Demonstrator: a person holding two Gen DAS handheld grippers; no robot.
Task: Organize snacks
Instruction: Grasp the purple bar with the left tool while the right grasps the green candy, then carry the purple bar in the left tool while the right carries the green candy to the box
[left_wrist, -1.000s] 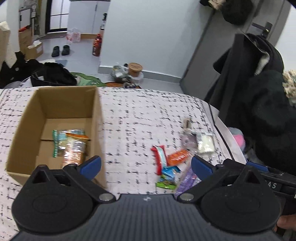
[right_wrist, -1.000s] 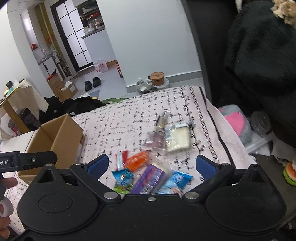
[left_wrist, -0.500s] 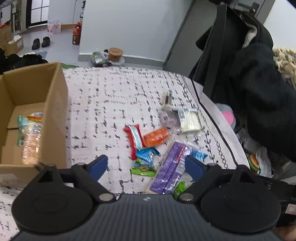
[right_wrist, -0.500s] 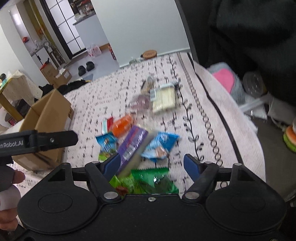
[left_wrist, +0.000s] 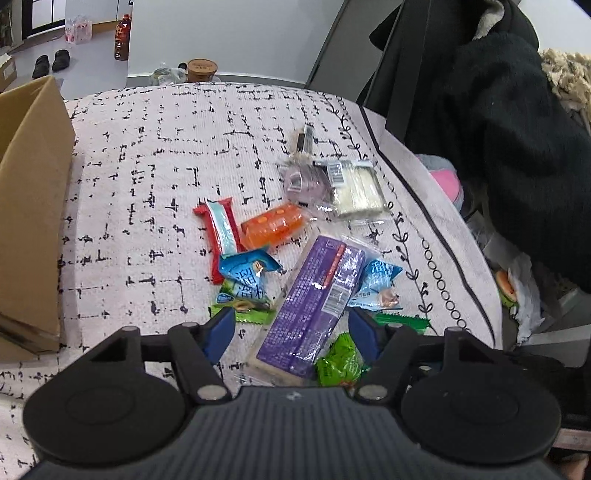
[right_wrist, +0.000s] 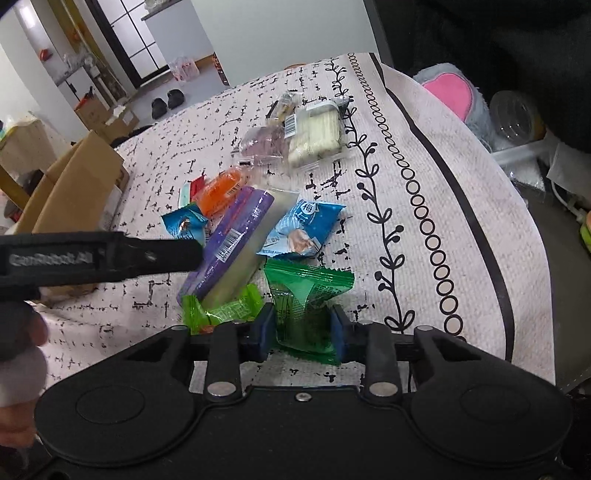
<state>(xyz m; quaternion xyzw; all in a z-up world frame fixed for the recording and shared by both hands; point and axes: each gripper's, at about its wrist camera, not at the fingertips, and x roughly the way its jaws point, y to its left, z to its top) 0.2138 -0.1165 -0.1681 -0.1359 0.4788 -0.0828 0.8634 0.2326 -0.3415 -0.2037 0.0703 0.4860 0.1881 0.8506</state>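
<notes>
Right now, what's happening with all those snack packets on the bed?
A person holds a gripper in each hand over a heap of snacks on a patterned cloth. The right gripper has just been closing and its pads press on a green packet. The left gripper has been closing around the long purple packet, which lies between its jaws, not yet gripped. A cardboard box stands to the left.

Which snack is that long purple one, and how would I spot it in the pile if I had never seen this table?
On the patterned tablecloth, right of the cardboard box, lies a heap of small packets. The purple packet is the longest there, a flat slab in clear wrap with a barcode, lying between the left gripper pads, with blue packets on either side.
</notes>
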